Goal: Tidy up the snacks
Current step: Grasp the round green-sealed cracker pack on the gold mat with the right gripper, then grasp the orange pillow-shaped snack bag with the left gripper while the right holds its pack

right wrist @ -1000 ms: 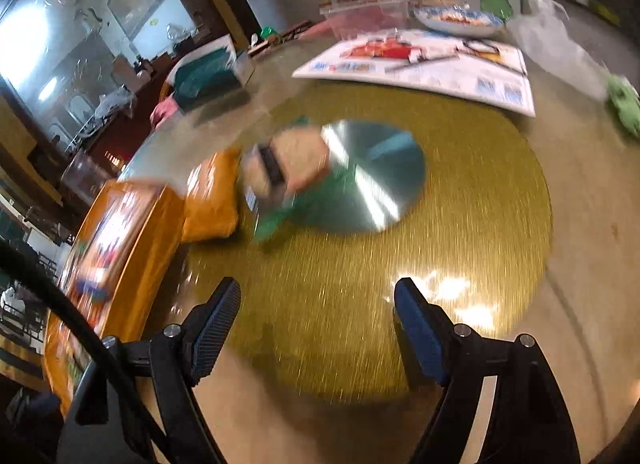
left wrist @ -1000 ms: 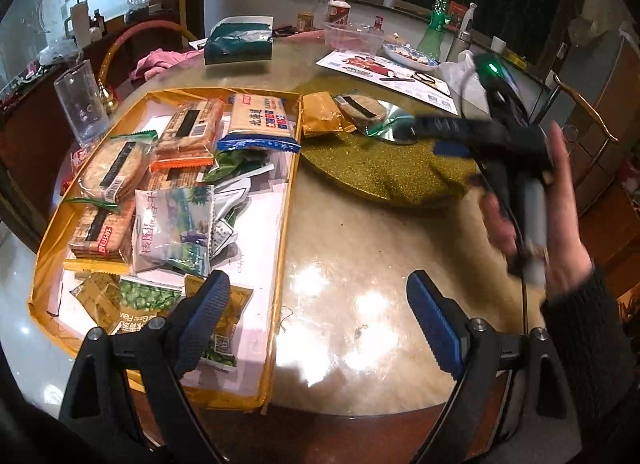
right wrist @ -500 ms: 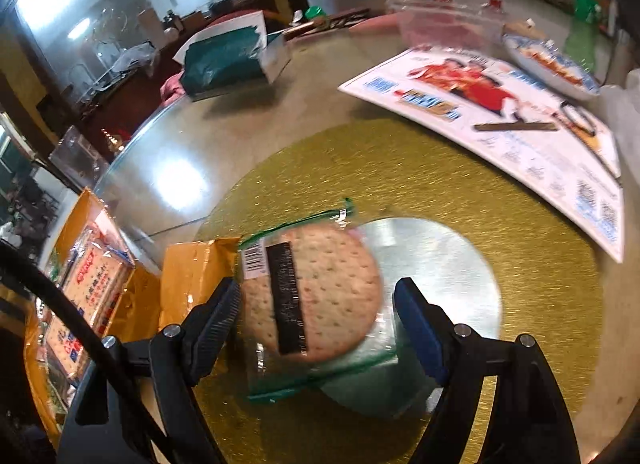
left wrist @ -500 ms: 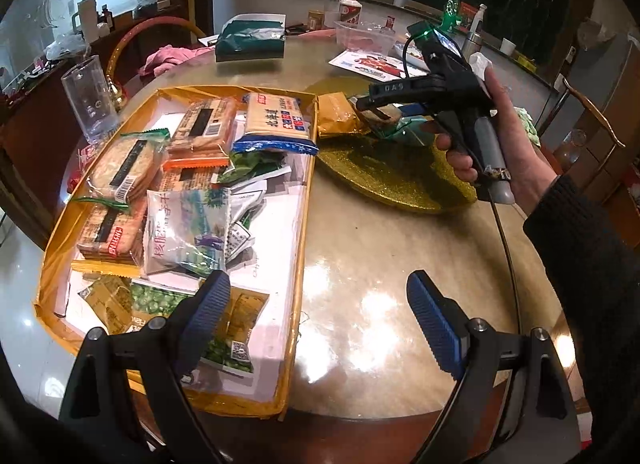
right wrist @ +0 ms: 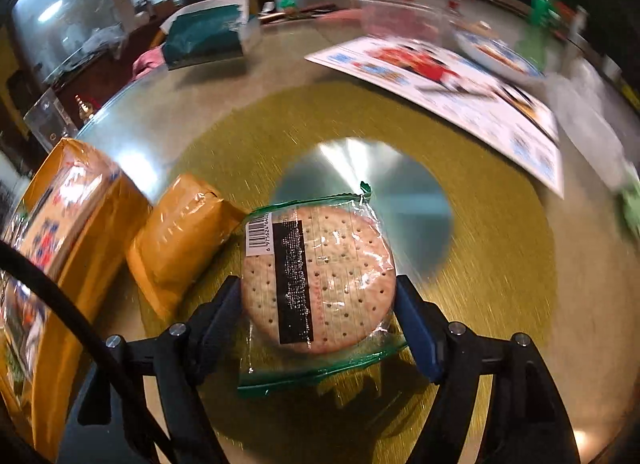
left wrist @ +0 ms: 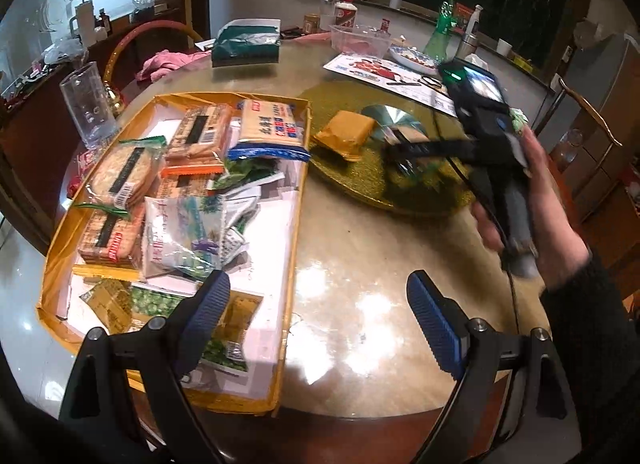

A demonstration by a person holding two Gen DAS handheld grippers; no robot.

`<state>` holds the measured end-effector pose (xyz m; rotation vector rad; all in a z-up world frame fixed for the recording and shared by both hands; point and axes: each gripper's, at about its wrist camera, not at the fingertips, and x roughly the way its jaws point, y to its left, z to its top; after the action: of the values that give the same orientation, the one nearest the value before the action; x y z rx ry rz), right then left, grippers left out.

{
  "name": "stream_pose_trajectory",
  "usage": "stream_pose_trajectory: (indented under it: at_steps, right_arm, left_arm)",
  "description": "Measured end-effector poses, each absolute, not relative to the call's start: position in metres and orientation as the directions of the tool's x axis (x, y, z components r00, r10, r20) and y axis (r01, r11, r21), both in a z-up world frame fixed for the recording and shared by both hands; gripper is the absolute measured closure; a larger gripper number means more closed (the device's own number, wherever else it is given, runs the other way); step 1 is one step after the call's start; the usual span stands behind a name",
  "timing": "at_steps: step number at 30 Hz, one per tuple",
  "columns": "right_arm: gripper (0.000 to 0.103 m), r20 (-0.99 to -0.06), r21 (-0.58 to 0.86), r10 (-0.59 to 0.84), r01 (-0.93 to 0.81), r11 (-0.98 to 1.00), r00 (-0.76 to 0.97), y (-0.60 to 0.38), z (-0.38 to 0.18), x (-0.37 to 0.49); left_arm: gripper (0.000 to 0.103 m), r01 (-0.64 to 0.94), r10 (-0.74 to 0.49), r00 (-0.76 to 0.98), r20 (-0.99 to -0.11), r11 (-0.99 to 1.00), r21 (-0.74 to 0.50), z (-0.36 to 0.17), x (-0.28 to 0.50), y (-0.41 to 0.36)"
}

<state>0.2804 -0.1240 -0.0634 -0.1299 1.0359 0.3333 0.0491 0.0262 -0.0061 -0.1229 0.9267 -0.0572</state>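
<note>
Straddling the round cracker pack (right wrist: 318, 280) on the gold turntable (right wrist: 500, 264), the right gripper (right wrist: 319, 296) (jaws closing, flanking it) lines up a grasp; left gripper (left wrist: 318, 318) hovers open beside the tray (left wrist: 298, 224).

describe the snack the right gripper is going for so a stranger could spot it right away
On the gold glitter turntable, look at the edge of its silver centre disc. There lies a round biscuit pack in clear wrap with green ends, between the right gripper fingers. Unlike the opaque orange packet beside it, it shows a dotted biscuit, black label and barcode.
</note>
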Motion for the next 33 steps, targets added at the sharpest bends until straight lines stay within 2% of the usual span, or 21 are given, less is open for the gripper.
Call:
stream_pose_trajectory:
  at_steps: [11,17,21,25,33]
  right_arm:
    - [0.028,-0.855,0.047,0.149,-0.212,0.976,0.497,-0.181,-0.062,0.163]
    - [0.028,-0.838,0.062,0.127,-0.138,0.988,0.531,-0.204,-0.061,0.121]
    - [0.028,-0.826,0.059,0.112,-0.112,0.992,0.552,-0.203,-0.062,0.099]
    - [0.028,-0.815,0.062,0.11,-0.103,0.993,0.569,-0.199,-0.063,0.09]
    - [0.028,-0.799,0.084,0.133,-0.11,0.99,0.586,-0.204,-0.064,0.086]
  left_arm:
    - [0.013,0.039,-0.082,0.595,-0.8,0.997,-0.073,-0.008,0.058,-0.004]
    - [0.013,0.178,-0.085,0.607,-0.79,0.984,0.03,0.001,0.106,-0.031]
    - [0.013,0.31,-0.09,0.567,-0.819,0.944,0.111,-0.007,0.159,-0.05]
    - [0.024,0.359,-0.113,0.467,-0.877,0.931,0.071,-0.02,0.213,-0.055]
    - [0.024,0.362,-0.091,0.401,-0.912,0.93,0.067,-0.036,0.277,-0.048]
